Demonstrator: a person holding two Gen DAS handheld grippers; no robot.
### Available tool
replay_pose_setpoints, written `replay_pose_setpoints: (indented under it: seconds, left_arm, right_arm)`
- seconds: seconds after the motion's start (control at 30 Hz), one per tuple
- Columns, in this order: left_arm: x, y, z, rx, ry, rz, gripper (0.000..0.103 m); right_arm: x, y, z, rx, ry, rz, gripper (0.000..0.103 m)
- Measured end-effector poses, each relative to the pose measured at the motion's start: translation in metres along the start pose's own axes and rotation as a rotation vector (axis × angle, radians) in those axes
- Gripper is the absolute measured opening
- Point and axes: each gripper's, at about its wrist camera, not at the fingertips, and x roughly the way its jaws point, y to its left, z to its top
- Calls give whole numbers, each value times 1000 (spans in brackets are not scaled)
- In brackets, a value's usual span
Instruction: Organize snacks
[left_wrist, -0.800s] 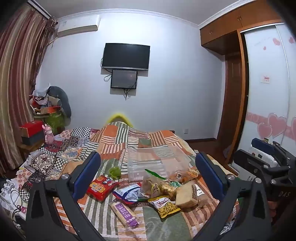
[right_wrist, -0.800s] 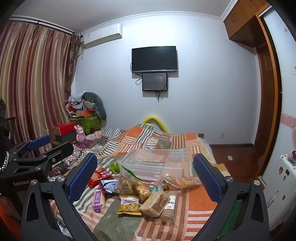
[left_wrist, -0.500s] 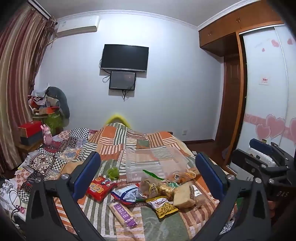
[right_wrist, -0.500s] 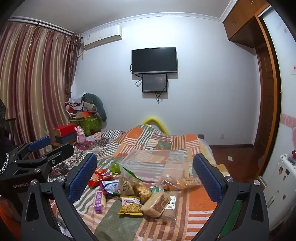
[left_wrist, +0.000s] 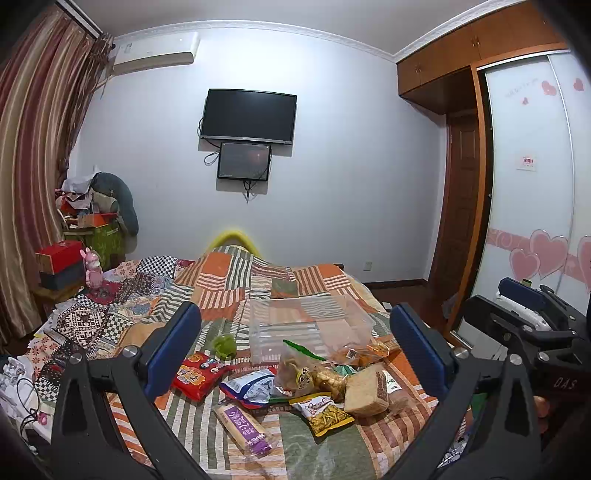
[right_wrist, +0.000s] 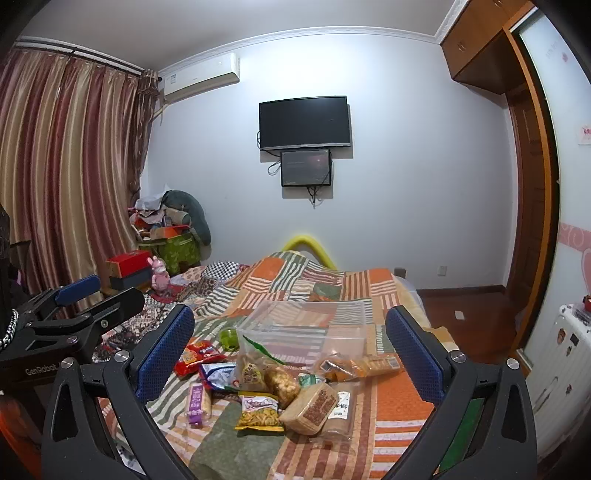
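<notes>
Several snack packs lie in a loose pile on a patchwork bedspread (left_wrist: 229, 273): a red bag (left_wrist: 197, 374), a blue-white bag (left_wrist: 249, 386), a purple-labelled bar (left_wrist: 243, 430), a yellow bag (left_wrist: 327, 410) and a tan bread block (left_wrist: 367, 389). Behind them sits a clear plastic bin (left_wrist: 310, 325), with nothing visible inside. My left gripper (left_wrist: 295, 347) hovers open in front of the pile, holding nothing. My right gripper (right_wrist: 290, 350) is open too, short of the same pile (right_wrist: 273, 384) and bin (right_wrist: 314, 325). Each gripper shows at the edge of the other's view.
A small green cup (left_wrist: 224, 345) stands left of the bin. Boxes and a pink toy (left_wrist: 93, 267) sit at the bed's left by the curtain (right_wrist: 62, 177). A wardrobe (left_wrist: 532, 184) and a white suitcase (right_wrist: 561, 369) stand on the right.
Both views have shifted slightly, with the pile sitting a little lower and nearer in the right wrist view. The jaws stay wide and no snack has moved.
</notes>
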Motion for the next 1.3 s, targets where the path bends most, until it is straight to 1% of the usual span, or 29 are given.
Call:
replay_pose_setpoints:
  seconds: [0.5,1.3]
  left_arm:
    - [0,-1,1,7,-6,-7,103]
    - [0,-6,2,12,-9,-14,103]
  right_arm:
    - [1,-5,-1,32,2,1,103]
    - [0,-5,-1,33,-2,1,103]
